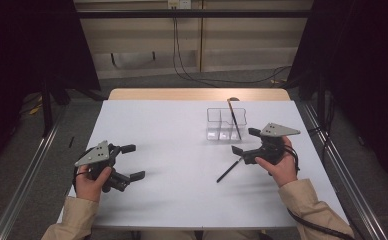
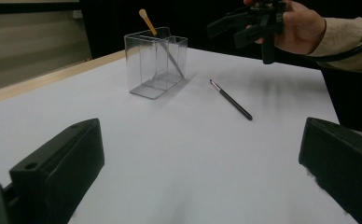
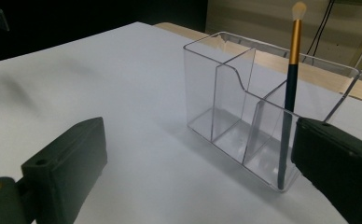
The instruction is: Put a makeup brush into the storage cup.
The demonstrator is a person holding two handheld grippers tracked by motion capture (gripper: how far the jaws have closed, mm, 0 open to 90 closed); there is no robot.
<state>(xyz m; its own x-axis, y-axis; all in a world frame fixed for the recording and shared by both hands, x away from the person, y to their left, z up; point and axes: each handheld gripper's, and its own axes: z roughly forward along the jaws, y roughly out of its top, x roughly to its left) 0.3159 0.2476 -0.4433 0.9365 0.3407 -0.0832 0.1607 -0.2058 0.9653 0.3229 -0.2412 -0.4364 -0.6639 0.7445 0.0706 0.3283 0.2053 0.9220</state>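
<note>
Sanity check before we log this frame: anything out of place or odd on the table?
One thing: a dark pencil-like stick lies loose on the white table, outside the clear organizer, where a brush already stands. Both grippers are open and hold nothing. No spill or damage visible.

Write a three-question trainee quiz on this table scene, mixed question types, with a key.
1. True or false: the brush stands in the middle compartment of the organizer.
2. Multiple choice: the pencil is A) in the organizer, B) flat on the table, C) held by the right gripper.
3. Fill in: the left gripper has its jaws ____.

Key: 1 false, it stands in an end compartment; 2 B; 3 open.
</note>
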